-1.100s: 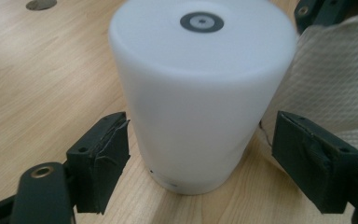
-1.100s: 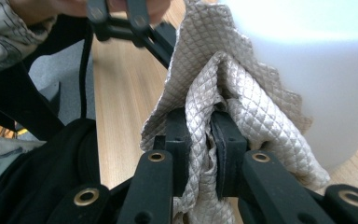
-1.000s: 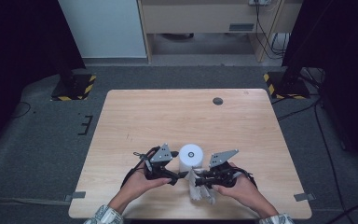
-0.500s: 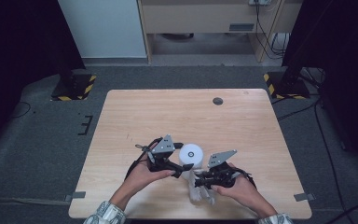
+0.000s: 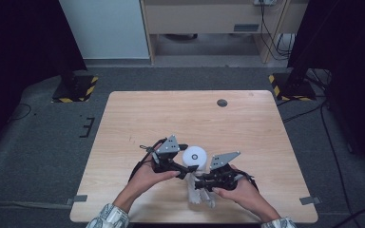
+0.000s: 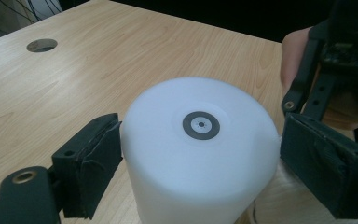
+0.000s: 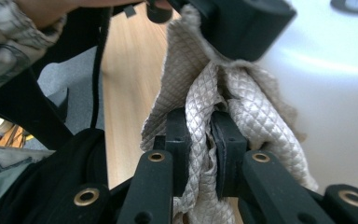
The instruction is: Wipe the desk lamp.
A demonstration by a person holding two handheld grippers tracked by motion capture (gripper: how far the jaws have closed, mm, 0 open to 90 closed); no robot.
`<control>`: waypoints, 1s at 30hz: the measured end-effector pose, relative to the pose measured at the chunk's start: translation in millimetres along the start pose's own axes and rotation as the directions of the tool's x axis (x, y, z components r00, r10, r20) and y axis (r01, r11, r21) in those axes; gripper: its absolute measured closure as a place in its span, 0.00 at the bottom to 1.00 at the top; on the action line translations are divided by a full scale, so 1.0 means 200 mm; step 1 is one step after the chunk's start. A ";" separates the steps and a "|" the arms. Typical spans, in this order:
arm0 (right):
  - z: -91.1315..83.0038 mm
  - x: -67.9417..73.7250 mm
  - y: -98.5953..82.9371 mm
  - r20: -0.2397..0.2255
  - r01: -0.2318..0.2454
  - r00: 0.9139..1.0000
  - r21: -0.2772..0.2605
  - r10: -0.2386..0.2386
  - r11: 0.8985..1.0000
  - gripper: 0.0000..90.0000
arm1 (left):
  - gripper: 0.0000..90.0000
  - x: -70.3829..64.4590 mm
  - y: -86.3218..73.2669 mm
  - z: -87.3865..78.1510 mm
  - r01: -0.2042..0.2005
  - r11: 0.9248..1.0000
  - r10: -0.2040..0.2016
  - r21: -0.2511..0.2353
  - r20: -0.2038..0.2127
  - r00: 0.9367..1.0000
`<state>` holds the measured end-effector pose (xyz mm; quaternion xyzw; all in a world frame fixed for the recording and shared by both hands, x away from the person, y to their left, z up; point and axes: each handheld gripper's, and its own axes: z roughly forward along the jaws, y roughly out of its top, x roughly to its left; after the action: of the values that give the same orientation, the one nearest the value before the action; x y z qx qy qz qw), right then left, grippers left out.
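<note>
A white cylinder (image 5: 195, 156) with a small dark ring on its top stands near the table's front middle. My left gripper (image 5: 189, 167) has a jaw pressed against each side of the cylinder (image 6: 200, 186), as the left gripper view (image 6: 198, 156) shows. Just in front of it, my right gripper (image 5: 203, 183) is shut on a beige quilted cloth (image 5: 200, 195). In the right gripper view the cloth (image 7: 256, 112) rises from the right gripper (image 7: 209, 140) and runs up under a black jaw of the left gripper, against the cylinder (image 7: 335, 93).
The wooden table (image 5: 142, 118) has a round cable hole (image 5: 222, 102) at the back right. Both of the person's hands rest near the front edge. Striped stand bases (image 5: 76, 90) and a cabinet sit on the floor beyond the table.
My left gripper has moved right and forward to the white cylinder and now has it between its jaws. The right gripper and the cloth have stayed almost still.
</note>
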<state>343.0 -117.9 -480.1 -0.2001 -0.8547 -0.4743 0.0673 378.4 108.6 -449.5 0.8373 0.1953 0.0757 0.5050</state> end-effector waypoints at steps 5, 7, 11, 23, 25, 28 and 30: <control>0.06 -0.04 -0.02 0.005 -0.037 0.999 0.034 0.037 0.999 0.88 | 0.15 0.01 0.00 0.00 0.006 1.000 -0.006 -0.002 -0.005 1.000; 0.08 -0.05 -0.04 0.006 -0.043 0.999 0.055 0.043 0.998 0.88 | 0.16 0.01 0.00 -0.01 0.008 1.000 -0.008 -0.002 -0.004 1.000; 0.09 -0.05 -0.05 0.008 -0.051 0.999 0.069 0.051 0.996 0.88 | 0.16 0.01 -0.01 -0.01 0.007 1.000 -0.007 0.000 -0.003 1.000; 0.10 -0.06 -0.06 0.012 -0.065 0.998 0.080 0.064 0.995 0.88 | 0.16 0.01 -0.01 -0.01 0.010 1.000 -0.010 0.003 -0.002 1.000; 0.07 -0.04 -0.05 0.009 -0.056 0.998 0.057 0.056 0.997 0.88 | 0.16 0.01 -0.01 -0.01 0.009 1.000 -0.009 0.005 -0.002 1.000; 0.03 -0.03 -0.02 0.005 -0.048 0.999 0.021 0.048 0.999 0.88 | 0.16 0.01 -0.01 -0.01 0.010 1.000 -0.010 0.003 -0.001 1.000; -0.01 -0.02 0.00 0.005 -0.041 0.999 -0.005 0.041 0.999 0.88 | 0.16 0.01 -0.01 -0.01 0.015 1.000 -0.015 0.001 0.000 1.000</control>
<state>346.3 -120.1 -480.7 -0.2188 -0.8494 -0.4744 0.0745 379.2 111.7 -451.0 0.8361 0.2014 0.0720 0.5052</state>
